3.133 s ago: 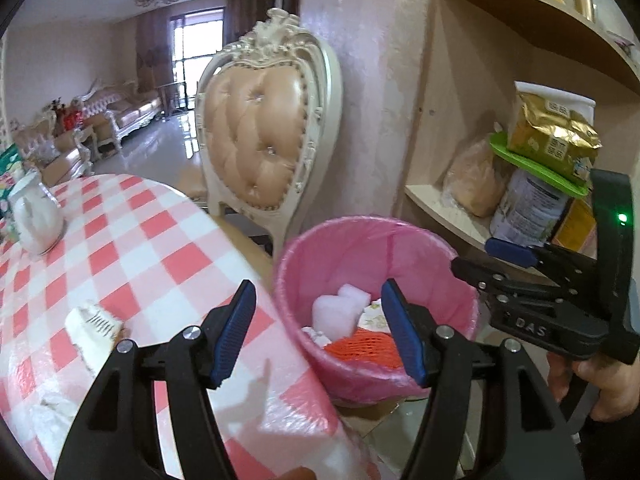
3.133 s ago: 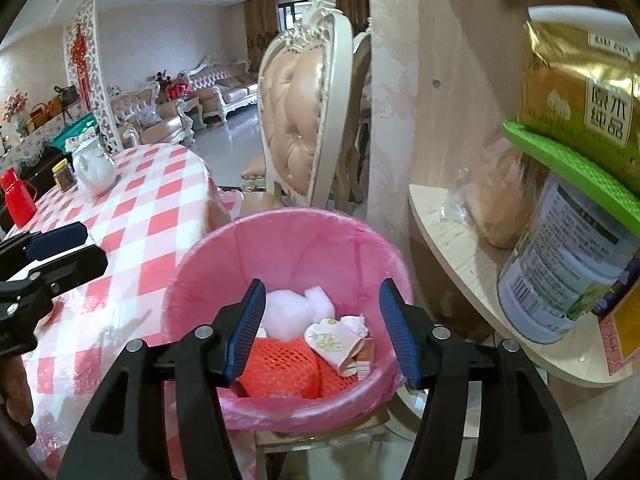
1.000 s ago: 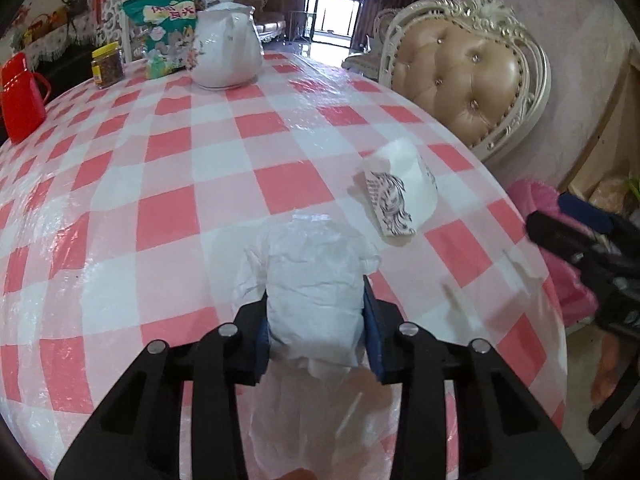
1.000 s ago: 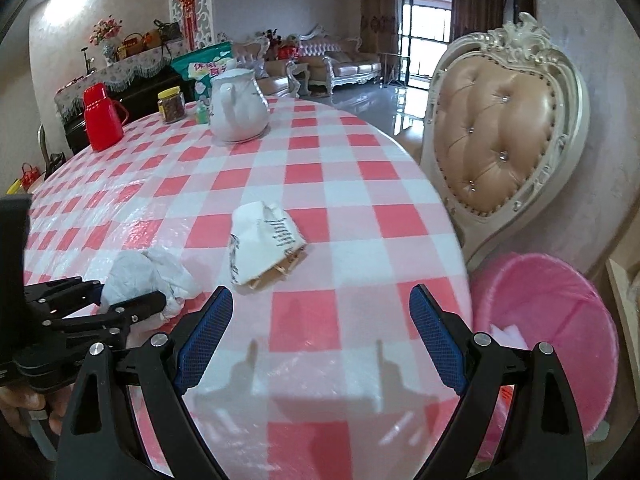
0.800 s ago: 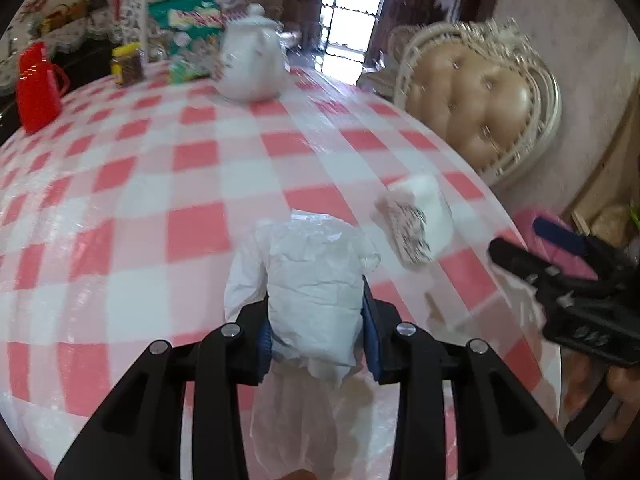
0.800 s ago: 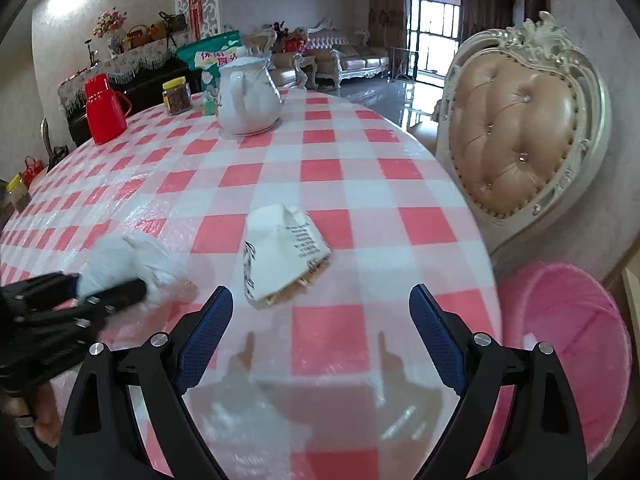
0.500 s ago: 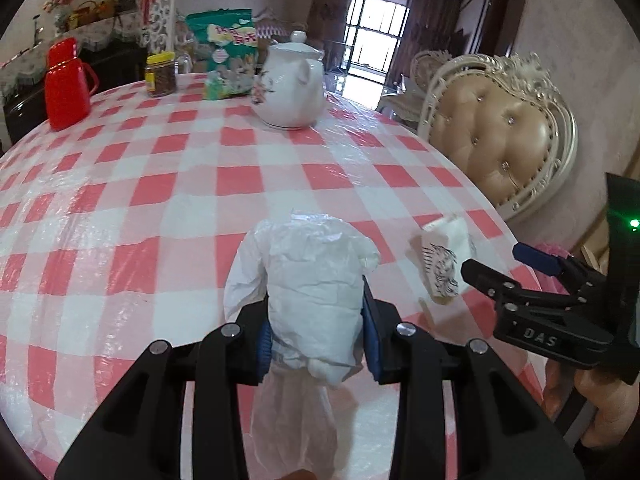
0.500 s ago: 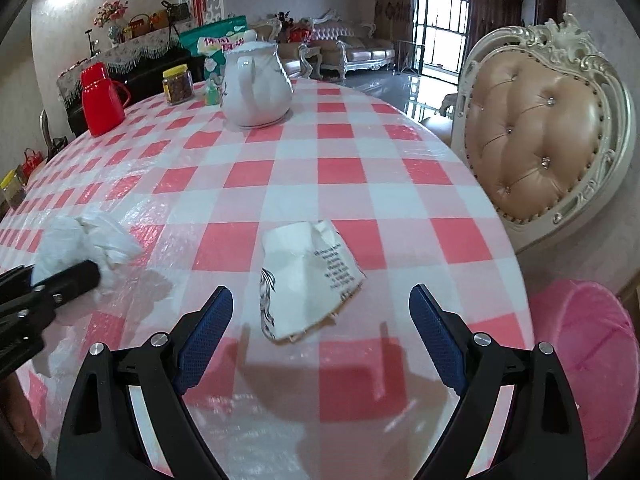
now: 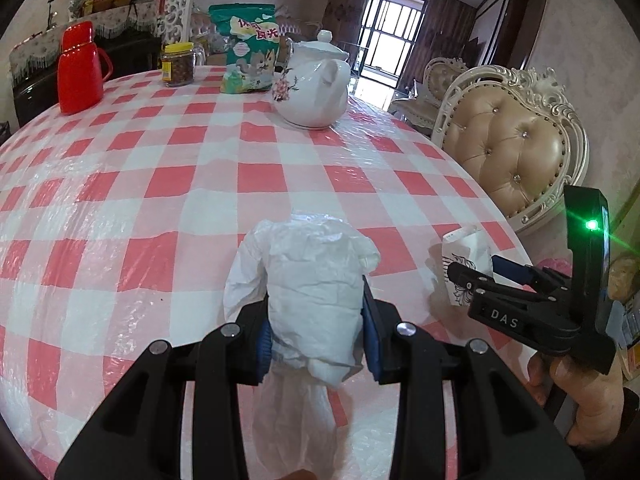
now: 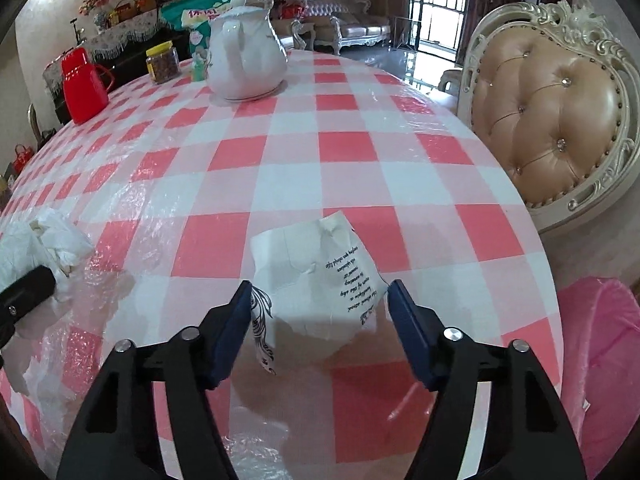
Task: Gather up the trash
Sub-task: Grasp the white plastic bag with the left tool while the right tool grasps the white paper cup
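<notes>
Near the table edge (image 10: 532, 248), left gripper (image 9: 316, 328) fingers clamped on crumpled tissue (image 9: 308, 280), right gripper (image 10: 320, 320) fingers closing around paper bag (image 10: 316, 276).

Two pieces of trash were present: one crumpled white plastic bag (image 9: 316, 292) and one printed paper bag (image 10: 316, 280). One teapot (image 9: 312, 84), one red flask (image 9: 78, 68), one jar (image 9: 178, 65) and one snack bag (image 9: 248, 54) stood on the table.

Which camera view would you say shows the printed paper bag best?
The right wrist view: the crumpled printed paper bag lies central, nearly whole. The left wrist view shows it small, partly hidden behind the right gripper.
</notes>
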{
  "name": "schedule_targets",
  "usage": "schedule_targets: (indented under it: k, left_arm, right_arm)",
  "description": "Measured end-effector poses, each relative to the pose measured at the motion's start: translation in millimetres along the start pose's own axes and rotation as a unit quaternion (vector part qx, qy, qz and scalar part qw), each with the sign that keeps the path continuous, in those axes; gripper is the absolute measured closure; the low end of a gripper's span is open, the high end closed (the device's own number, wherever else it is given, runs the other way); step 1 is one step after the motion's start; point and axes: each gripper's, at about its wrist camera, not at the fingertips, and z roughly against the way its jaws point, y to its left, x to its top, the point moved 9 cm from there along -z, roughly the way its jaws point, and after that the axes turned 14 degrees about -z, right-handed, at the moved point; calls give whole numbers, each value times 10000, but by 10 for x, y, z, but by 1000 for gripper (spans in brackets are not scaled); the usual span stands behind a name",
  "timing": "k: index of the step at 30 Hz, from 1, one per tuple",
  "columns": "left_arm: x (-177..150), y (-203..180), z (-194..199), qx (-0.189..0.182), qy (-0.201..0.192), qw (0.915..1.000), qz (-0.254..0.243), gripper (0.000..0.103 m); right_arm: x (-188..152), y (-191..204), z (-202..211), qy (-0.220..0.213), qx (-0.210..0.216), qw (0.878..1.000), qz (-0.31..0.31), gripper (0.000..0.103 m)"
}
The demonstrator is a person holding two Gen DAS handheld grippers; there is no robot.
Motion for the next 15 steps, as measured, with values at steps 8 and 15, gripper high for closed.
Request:
schedule_targets:
  k: [8,15]
  left_arm:
    - [-32,22,-38,80,42,10000,1,68]
    - [-39,26,-52,103,44,9999,0,68]
  right_arm:
    - [20,13,27,26,138,9999,1,50]
    - [42,-64,84,-42,248,9997,-77,51]
